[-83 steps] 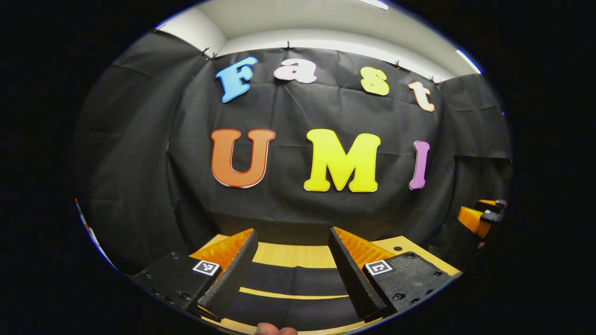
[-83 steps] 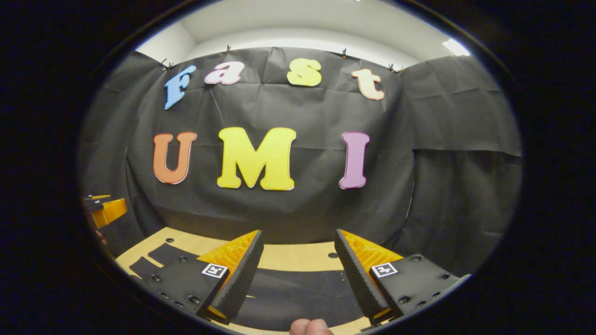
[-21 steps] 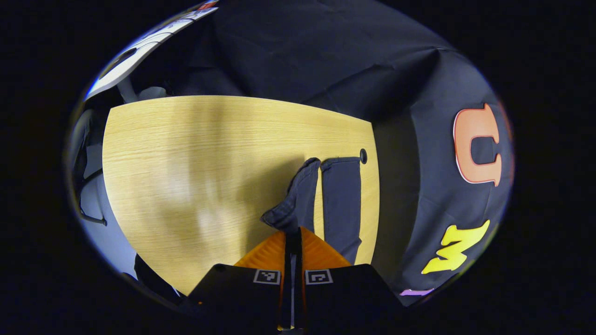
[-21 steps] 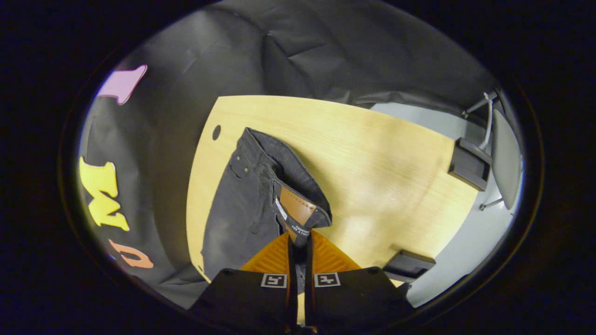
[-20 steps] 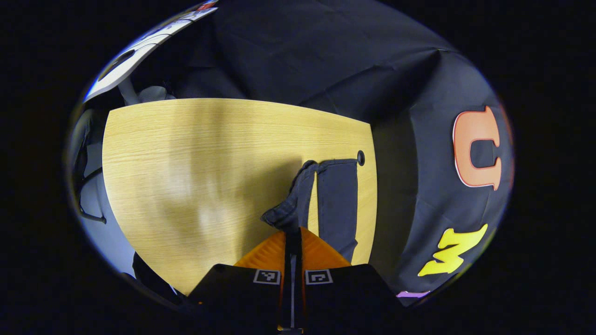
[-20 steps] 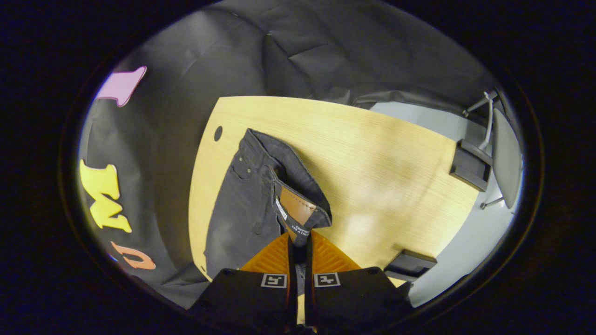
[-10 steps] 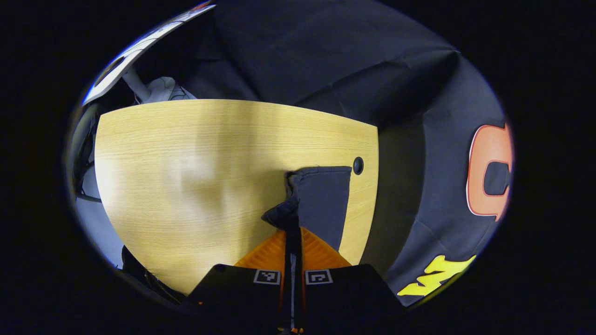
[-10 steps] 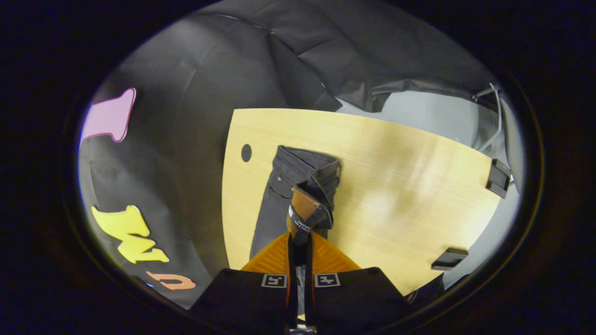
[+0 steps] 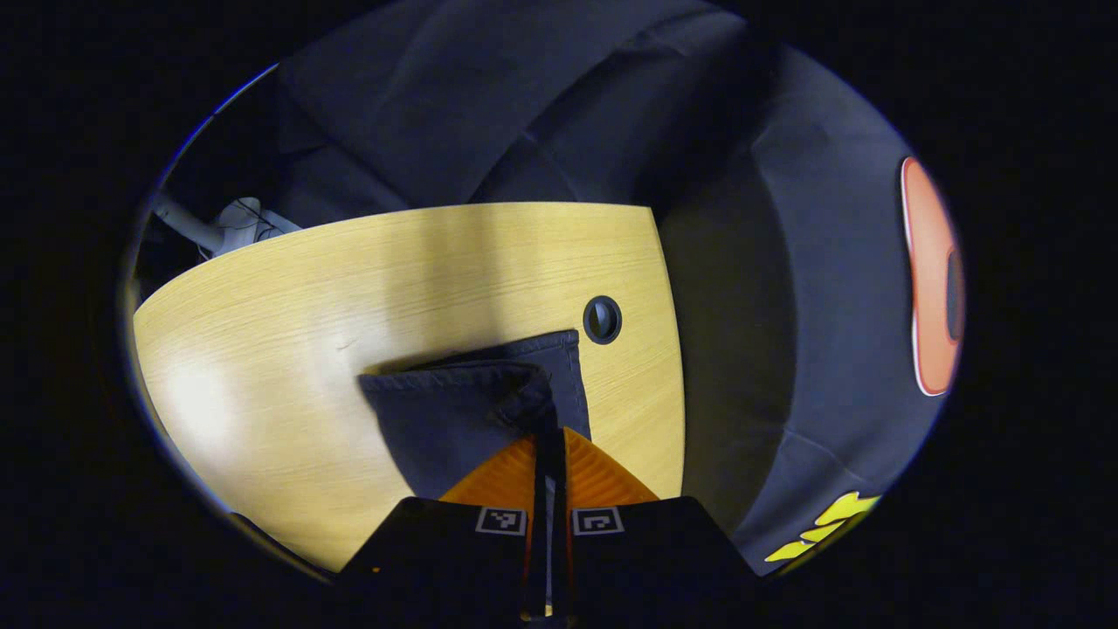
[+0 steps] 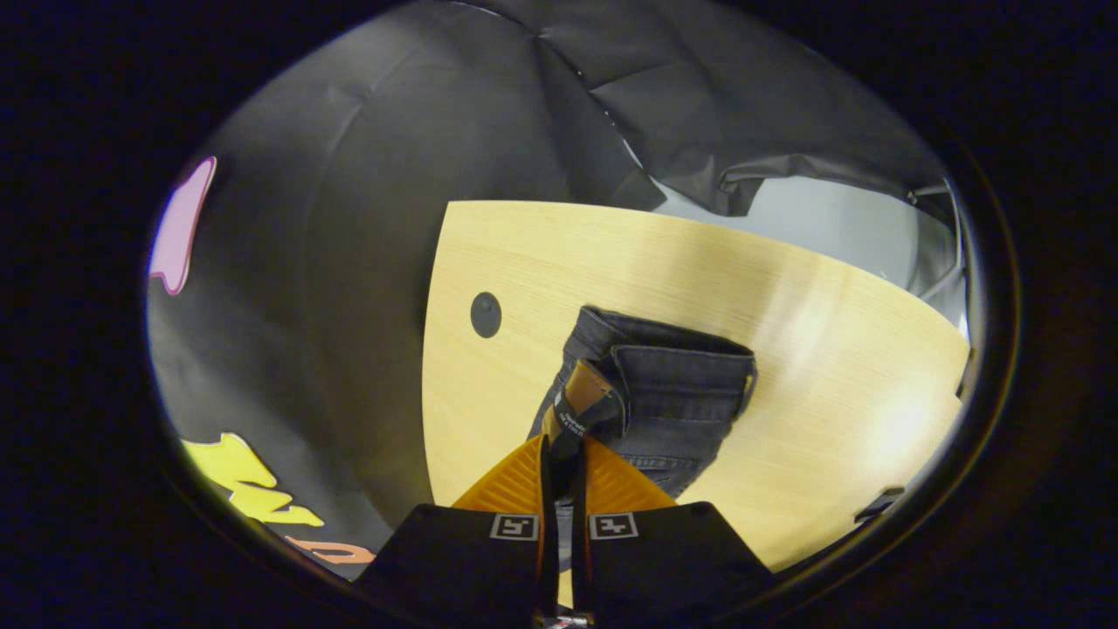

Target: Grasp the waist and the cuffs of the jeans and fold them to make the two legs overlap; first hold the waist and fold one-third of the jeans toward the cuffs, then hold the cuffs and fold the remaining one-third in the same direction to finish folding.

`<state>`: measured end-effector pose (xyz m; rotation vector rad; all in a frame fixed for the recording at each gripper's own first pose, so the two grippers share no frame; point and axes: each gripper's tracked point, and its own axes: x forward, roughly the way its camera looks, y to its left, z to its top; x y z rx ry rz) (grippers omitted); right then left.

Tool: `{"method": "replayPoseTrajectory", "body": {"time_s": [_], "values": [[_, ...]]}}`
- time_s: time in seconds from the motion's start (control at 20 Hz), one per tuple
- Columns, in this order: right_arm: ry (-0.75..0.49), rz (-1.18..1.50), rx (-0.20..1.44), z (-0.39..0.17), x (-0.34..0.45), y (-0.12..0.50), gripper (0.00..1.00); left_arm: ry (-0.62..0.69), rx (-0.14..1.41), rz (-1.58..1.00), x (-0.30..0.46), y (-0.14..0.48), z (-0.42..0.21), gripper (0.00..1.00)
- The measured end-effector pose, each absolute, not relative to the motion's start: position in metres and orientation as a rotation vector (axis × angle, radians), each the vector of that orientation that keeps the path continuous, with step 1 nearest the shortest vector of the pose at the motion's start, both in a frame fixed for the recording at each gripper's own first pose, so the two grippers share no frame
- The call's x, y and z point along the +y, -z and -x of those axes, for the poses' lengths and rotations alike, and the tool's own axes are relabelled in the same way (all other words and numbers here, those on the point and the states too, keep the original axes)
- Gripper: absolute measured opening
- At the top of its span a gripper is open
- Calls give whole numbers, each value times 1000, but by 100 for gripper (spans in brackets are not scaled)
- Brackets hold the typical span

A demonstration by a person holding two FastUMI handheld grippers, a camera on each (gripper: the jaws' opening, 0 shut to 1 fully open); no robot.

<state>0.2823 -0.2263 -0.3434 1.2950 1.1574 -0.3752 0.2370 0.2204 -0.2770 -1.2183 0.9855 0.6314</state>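
Where the left gripper (image 9: 548, 437) comes up from the bottom centre of the left gripper view, its two fingers are pressed together on a cuff (image 9: 524, 404) of the dark jeans (image 9: 454, 419), which lie on the wooden table (image 9: 306, 288) in the middle of the frame, just below a round hole (image 9: 602, 319) in the tabletop. In the right gripper view the right gripper (image 10: 563, 454) is likewise clamped at bottom centre on the waist (image 10: 581, 404) with its brown patch (image 10: 583, 382), the denim spreading centre-right across the table
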Motion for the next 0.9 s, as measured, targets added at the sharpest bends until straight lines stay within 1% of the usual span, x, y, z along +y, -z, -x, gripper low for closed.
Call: {"method": "replayPoseTrajectory", "body": {"time_s": [0.15, 0.2, 0.25, 0.3, 0.35, 0.4, 0.45, 0.5, 0.55, 0.6, 0.65, 0.7, 0.75, 0.8, 0.85, 0.9], "values": [[369, -1316, 1161, -292, -226, 361, 7, -612, 1054, 1118, 213, 308, -259, 5], [364, -1315, 1165, -293, -227, 365, 2, -606, 1063, 1084, 213, 311, -265, 5], [365, -1309, 1174, -292, -227, 370, 2, -606, 1074, 1057, 212, 314, -270, 6], [368, -1301, 1175, -291, -228, 375, 6, -607, 1083, 1033, 213, 317, -273, 5], [370, -1301, 1173, -292, -227, 379, 6, -607, 1088, 1015, 210, 320, -273, 6], [368, -1300, 1165, -293, -225, 382, 6, -608, 1091, 1001, 210, 323, -276, 0], [367, -1296, 1162, -292, -224, 386, 11, -615, 1100, 987, 210, 327, -273, 11], [364, -1287, 1154, -292, -223, 386, 13, -615, 1101, 985, 208, 327, -274, 18], [364, -1271, 1148, -293, -224, 386, 12, -611, 1104, 982, 206, 329, -276, 26], [359, -1255, 1140, -293, -225, 384, 14, -609, 1110, 978, 205, 327, -275, 35], [360, -1231, 1142, -292, -225, 382, 22, -609, 1110, 974, 205, 322, -273, 43], [342, -1209, 1120, -293, -227, 372, 37, -604, 1105, 976, 205, 313, -273, 67], [332, -1168, 1091, -296, -229, 367, 41, -598, 1094, 974, 204, 307, -271, 69], [332, -1099, 1059, -296, -236, 361, 48, -583, 1086, 956, 203, 297, -269, 70], [325, -1008, 1025, -295, -244, 354, 64, -551, 1071, 913, 202, 286, -269, 70], [313, -903, 995, -293, -251, 347, 70, -513, 1056, 840, 201, 272, -267, 70]]}}
